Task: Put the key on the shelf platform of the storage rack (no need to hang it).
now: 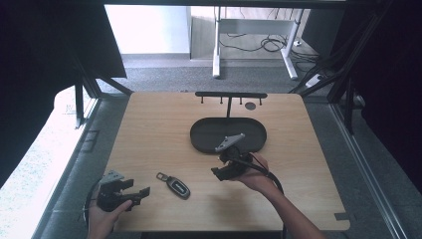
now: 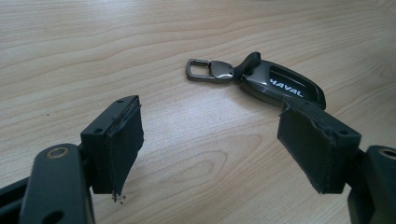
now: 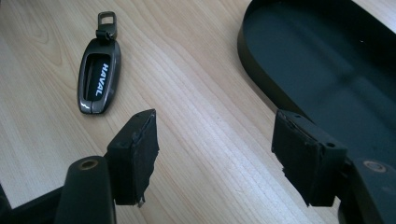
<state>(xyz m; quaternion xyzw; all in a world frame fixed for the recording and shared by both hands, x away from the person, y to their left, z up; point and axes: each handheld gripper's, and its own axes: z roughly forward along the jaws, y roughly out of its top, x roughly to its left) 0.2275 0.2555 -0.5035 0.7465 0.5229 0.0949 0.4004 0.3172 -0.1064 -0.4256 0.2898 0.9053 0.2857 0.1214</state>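
A dark key fob (image 1: 178, 186) with a metal clip lies flat on the wooden table, left of centre near the front. It bears white lettering in the left gripper view (image 2: 280, 86) and in the right gripper view (image 3: 98, 84). My left gripper (image 1: 138, 189) rests at the table's front left, open and empty, its jaws aimed at the fob (image 2: 210, 140). My right gripper (image 1: 219, 165) hangs open and empty just in front of the black oval tray (image 1: 239, 130), with the fob off to its left (image 3: 215, 144). The tray (image 3: 327, 70) holds nothing.
A black rail with small hooks (image 1: 230, 94) stands on a post at the table's far edge, behind the tray. A small dark round disc (image 1: 250, 105) lies beside it. Bare wood lies between the fob and the tray.
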